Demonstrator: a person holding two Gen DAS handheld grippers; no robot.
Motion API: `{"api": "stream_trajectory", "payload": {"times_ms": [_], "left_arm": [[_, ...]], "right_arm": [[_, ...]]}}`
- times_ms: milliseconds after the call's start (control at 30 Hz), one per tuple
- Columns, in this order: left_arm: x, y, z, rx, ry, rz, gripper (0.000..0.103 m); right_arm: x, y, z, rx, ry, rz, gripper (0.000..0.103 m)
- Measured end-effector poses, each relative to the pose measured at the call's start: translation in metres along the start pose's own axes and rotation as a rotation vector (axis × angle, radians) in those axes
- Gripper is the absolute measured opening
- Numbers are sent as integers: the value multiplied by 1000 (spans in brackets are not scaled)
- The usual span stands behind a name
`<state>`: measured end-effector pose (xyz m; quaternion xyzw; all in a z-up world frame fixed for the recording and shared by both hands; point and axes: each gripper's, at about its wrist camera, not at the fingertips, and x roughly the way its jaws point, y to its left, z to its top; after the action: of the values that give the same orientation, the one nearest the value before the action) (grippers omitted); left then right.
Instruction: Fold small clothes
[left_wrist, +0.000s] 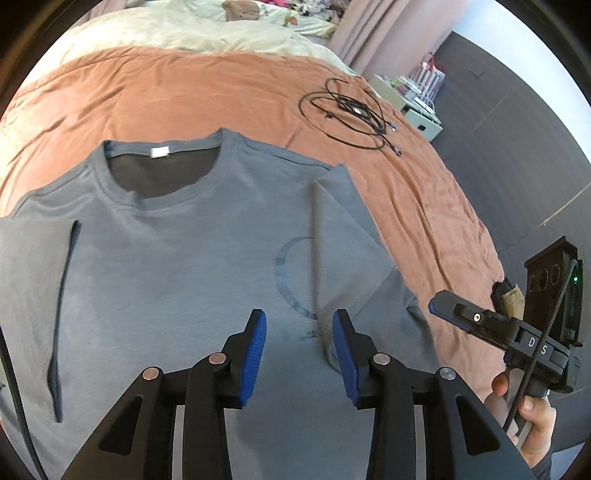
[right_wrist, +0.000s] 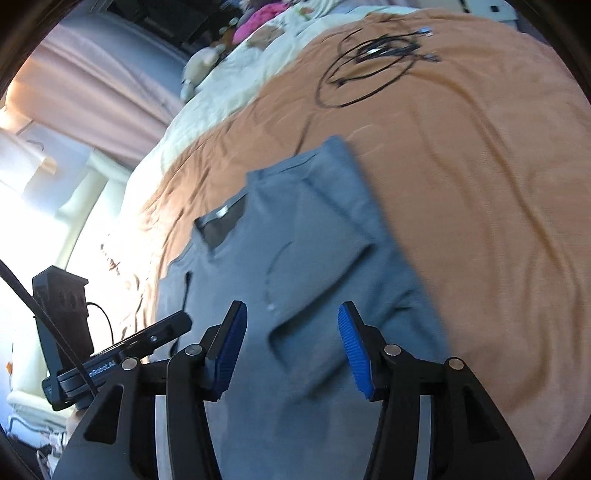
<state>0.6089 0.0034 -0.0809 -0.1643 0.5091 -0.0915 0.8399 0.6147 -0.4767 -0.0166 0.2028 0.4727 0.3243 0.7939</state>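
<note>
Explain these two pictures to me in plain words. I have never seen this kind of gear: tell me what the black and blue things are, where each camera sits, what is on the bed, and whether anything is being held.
There is no robot here. A person holds a hand-operated clamp in each hand, and each clamp carries a wide-angle camera looking along its two blue-padded fingers. One picture comes from the left gripper, the other from the right gripper. Each view also catches the other tool at its edge, and the person's hand gripping it.

A grey T-shirt lies face up on an orange bedspread, both sleeves already folded inward. A coil of black cables lies further up the bed.

Both grippers are open above the shirt; nothing is held.
</note>
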Motion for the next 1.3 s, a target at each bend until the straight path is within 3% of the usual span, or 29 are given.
{"api": "stream_trajectory", "payload": {"times_ms": [200,267,300,333,500,567,600,633,700,833,967,1133,1300], "left_arm": [[31,-28,2,59,41,-5,40],[42,-36,1,81,59,-4,43],[46,-39,1,91,65,0,49],[53,-43,0,110,72,12,54],[81,-53,-3,160,90,92,55],[89,-53,-4,167,96,123,45],[92,-52,-4,172,99,131,26],[95,-51,-4,178,108,145,14],[94,-47,-5,187,93,169,4],[85,-30,0,153,67,186,4],[81,-12,5,87,89,178,10],[61,3,8,45,51,192,42],[39,20,14,9,5,271,42]], "right_arm": [[0,-25,3,28,-23,-65,48],[1,-28,-1,43,-24,-80,44],[2,-31,-1,51,-23,-87,44],[2,-33,0,54,-22,-93,43],[5,-32,-6,43,0,-139,39],[12,-28,-7,24,23,-147,35],[15,-24,-8,9,33,-159,34],[18,-23,-6,-2,40,-173,32],[28,-17,-6,-40,60,-225,24],[32,-15,-1,-38,45,-256,17],[35,-10,-1,-24,47,-255,16],[28,-12,-5,-38,51,-279,16],[27,-18,-4,-25,48,-279,16]]}}
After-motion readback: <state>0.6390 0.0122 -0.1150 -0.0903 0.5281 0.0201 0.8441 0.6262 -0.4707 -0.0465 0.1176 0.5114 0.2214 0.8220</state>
